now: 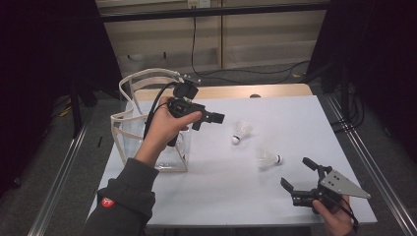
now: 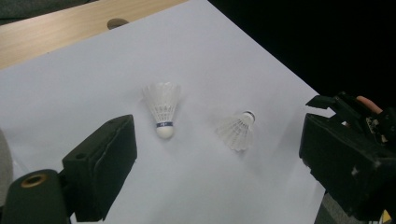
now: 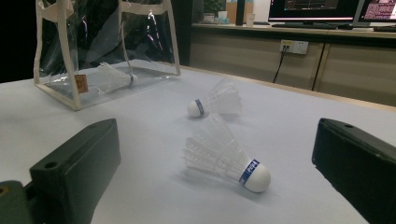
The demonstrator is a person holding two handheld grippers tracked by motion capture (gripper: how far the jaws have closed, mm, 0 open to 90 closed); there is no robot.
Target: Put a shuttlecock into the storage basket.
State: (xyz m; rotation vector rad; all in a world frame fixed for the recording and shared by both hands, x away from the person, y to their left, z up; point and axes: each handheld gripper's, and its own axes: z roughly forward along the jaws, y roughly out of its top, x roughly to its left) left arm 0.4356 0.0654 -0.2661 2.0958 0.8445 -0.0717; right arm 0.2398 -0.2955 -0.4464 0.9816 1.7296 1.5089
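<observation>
1. Your left gripper (image 1: 215, 118) is held up above the counter (image 1: 221, 196), just right of the clear bag (image 1: 130, 125); its jaws stand wide apart and hold nothing.
2. Your right gripper (image 1: 300, 178) sits low at the counter's near right corner, jaws also spread apart and empty.
3. The farther shuttlecock (image 1: 242, 132) lies on its side near the counter's middle. In the high view its long axis runs diagonally, cork toward you and to the left, feathers away and to the right.
4. The nearer shuttlecock (image 1: 268, 158) lies on its side between that one and your right gripper. Its long axis runs almost left to right, cork pointing right, feathers left.
5. A third shuttlecock (image 3: 109, 78) lies on its side inside the bag.
6. The two loose shuttlecocks lie near each other without touching.
</observation>
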